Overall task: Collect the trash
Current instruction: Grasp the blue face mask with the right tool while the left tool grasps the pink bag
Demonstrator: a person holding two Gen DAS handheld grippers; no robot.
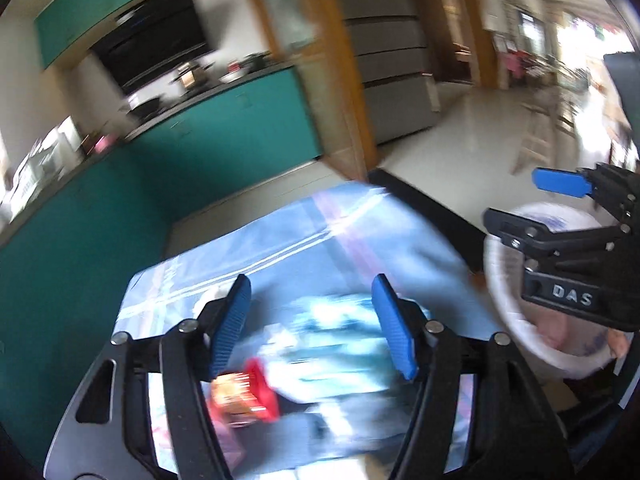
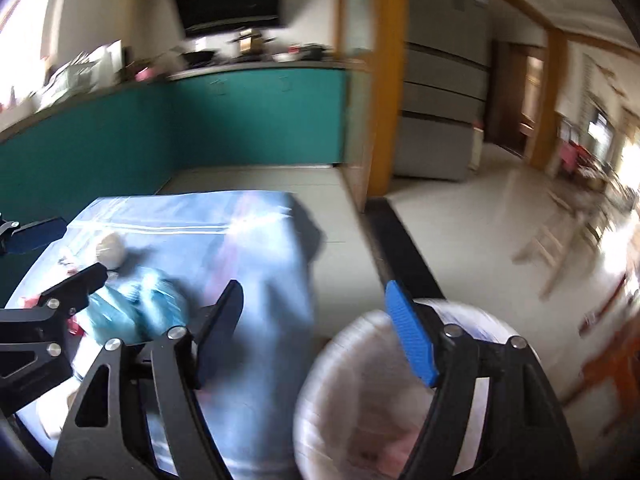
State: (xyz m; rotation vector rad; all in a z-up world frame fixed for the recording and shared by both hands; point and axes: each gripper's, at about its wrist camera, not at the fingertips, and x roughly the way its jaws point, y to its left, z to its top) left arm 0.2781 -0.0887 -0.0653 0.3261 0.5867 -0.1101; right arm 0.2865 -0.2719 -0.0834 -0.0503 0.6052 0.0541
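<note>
My left gripper (image 1: 312, 328) is open over a table with a blue cloth (image 1: 280, 240), nothing between its blue pads. Under it lie a crumpled teal and white bag (image 1: 332, 344) and a blurred item with a red cap (image 1: 262, 390). In the right wrist view the same bag (image 2: 132, 312) lies beside a pale round lump (image 2: 110, 248), with the left gripper (image 2: 60, 256) above them. My right gripper (image 2: 316, 332) is open and empty, over the rim of a white bin (image 2: 340, 360) beside the table; pinkish trash shows inside. The left wrist view shows the right gripper (image 1: 532, 204) above the bin (image 1: 504, 320).
Teal cabinets (image 2: 260, 120) with a cluttered counter run behind the table. A wooden post (image 2: 384, 80) and a grey fridge (image 2: 440, 100) stand past the table's far corner. A black strip (image 2: 404, 252) crosses the pale tiled floor. A wooden stool (image 2: 560, 240) stands to the right.
</note>
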